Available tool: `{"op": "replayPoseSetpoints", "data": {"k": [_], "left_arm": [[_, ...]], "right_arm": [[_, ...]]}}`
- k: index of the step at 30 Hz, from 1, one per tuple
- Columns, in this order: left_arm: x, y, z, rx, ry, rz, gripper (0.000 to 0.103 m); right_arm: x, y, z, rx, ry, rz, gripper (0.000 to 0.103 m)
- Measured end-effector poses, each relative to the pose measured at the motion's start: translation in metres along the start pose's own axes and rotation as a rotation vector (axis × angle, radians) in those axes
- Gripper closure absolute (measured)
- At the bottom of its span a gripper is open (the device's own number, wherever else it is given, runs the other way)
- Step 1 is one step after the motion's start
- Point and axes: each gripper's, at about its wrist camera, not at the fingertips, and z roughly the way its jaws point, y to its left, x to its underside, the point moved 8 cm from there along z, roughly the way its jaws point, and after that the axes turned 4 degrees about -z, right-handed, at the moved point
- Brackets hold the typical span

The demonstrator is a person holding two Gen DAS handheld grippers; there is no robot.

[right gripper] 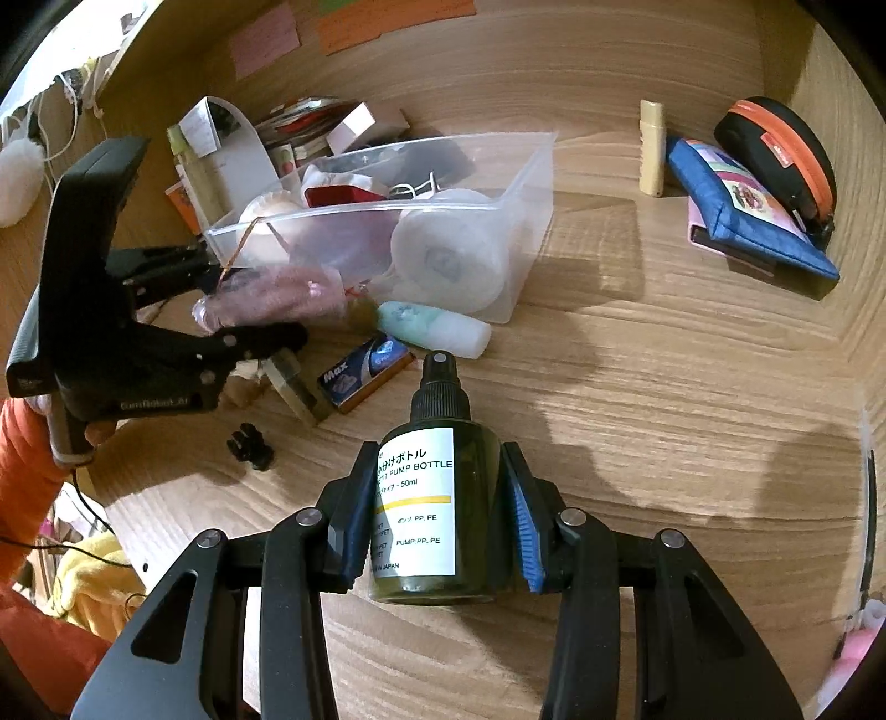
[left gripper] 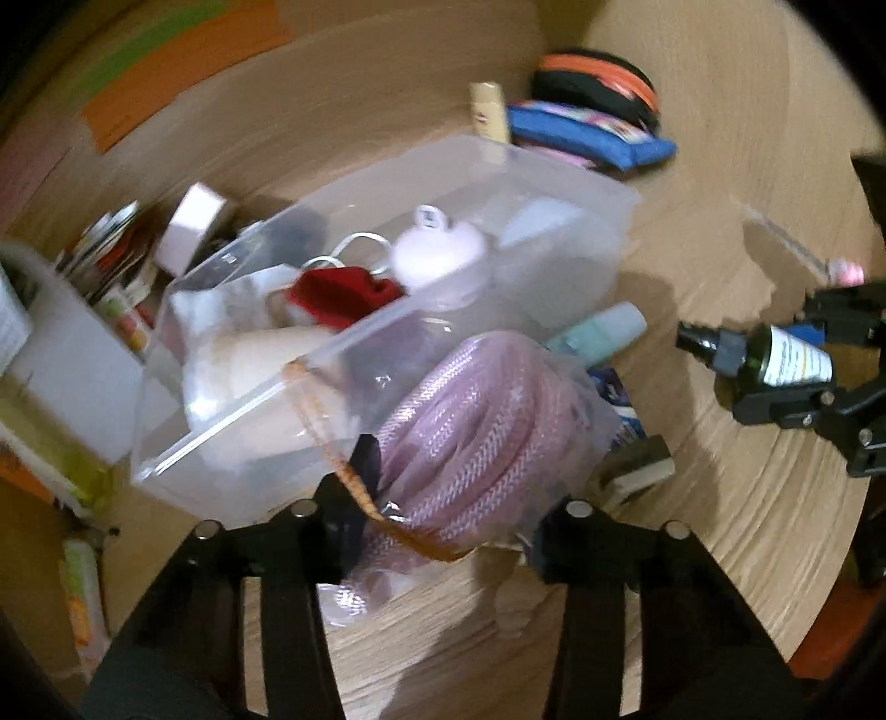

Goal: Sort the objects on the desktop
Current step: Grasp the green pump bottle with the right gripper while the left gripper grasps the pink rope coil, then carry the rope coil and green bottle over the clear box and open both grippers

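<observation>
Two grips at once: right gripper [right gripper: 437, 518] clamped on dark green pump bottle [right gripper: 443, 498], held nozzle-forward above the wooden desk [right gripper: 664, 387], likely for carrying toward the clear plastic bin [right gripper: 520, 183]. Left gripper [left gripper: 443, 531] pinching a bagged pink mesh hose [left gripper: 476, 421] (bag tied with brown twist wire) just beside the bin's near wall, probably for dropping inside.

- Your wooden desk [right gripper: 664, 387] runs under everything, its grain lying left to right.
- On the back panel behind it you have an orange paper note [right gripper: 398, 22], with a pink note [right gripper: 264, 39] just beside it.
- At your far left hang white cables [right gripper: 66, 88], above a white fluffy ball [right gripper: 19, 177].
- Beyond the desk's near-left edge lies a yellow cloth [right gripper: 94, 576].
</observation>
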Motion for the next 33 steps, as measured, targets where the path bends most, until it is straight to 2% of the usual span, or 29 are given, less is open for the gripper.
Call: {"op": "replayPoseSetpoints", "data": {"k": [7, 13, 20, 26, 33], "left_arm": [[-0.003, 0.021, -0.018, 0.014, -0.054, -0.143, 0.072], [-0.007, 0.019, -0.028, 0.06, -0.08, -0.176, 0.081], [-0.013, 0.022, -0.039, 0.098, -0.118, -0.219, 0.083], [-0.013, 0.032, -0.052, 0.139, -0.139, -0.275, 0.083], [-0.026, 0.05, -0.064, 0.135, -0.17, -0.309, 0.083]], "right_arm": [[-0.015, -0.002, -0.006, 0.0, -0.029, 0.002, 0.064], [-0.039, -0.002, -0.019, 0.007, -0.085, 0.002, 0.064], [-0.067, 0.0, -0.029, 0.013, -0.147, 0.004, 0.065], [-0.081, 0.002, -0.026, -0.001, -0.155, 0.006, 0.064], [-0.096, 0.003, -0.02, -0.008, -0.164, -0.009, 0.064]]}}
